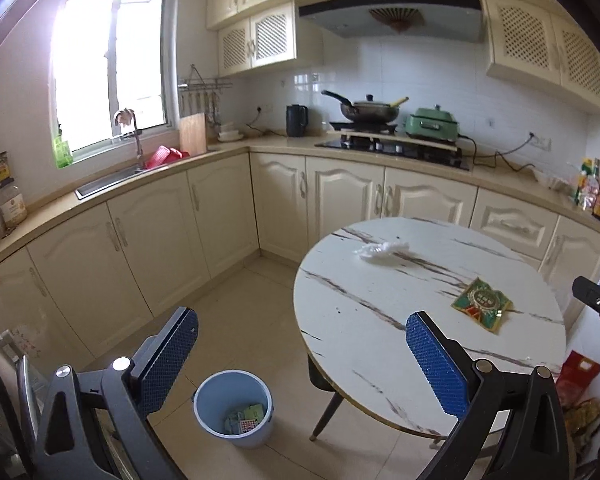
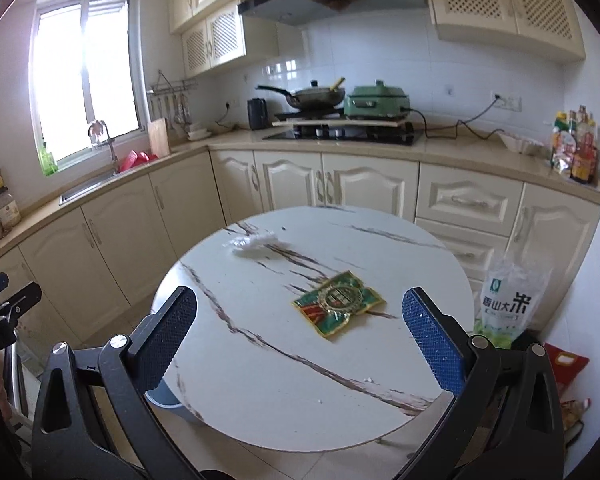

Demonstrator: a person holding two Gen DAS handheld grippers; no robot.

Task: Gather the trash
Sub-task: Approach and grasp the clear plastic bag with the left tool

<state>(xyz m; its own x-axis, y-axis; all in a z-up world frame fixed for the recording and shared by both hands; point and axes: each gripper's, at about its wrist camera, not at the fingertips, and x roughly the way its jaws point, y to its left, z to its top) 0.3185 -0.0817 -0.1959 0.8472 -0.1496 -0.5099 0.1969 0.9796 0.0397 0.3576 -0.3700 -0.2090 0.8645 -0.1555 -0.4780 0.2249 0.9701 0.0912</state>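
So both jaws are spread wide and empty right now. The right hand-held gripper (image 2: pixel 300 336) is lined up on the green and gold wrapper (image 2: pixel 337 307), which lies flat near the middle of the round marble desk (image 2: pixel 260 380), so I'd guess that's the next grab. The crumpled white tissue (image 2: pixel 253 243) sits further back, near the far edge. A flat wrapper is annoying to pinch, so I'd come in low and catch a curled corner or its raised edge instead of pressing straight down on it. The left hand-held gripper (image 1: pixel 300 360) hangs out over the near-left rim of the desk, with the blue bin (image 1: pixel 233 407) on the floor just beside that rim, already holding a few scraps. There's plenty of bare top around the wrapper, so nothing to bump. On the carry, watch the desk rim and keep clear of the rice bag (image 2: pixel 510 300) on the right.
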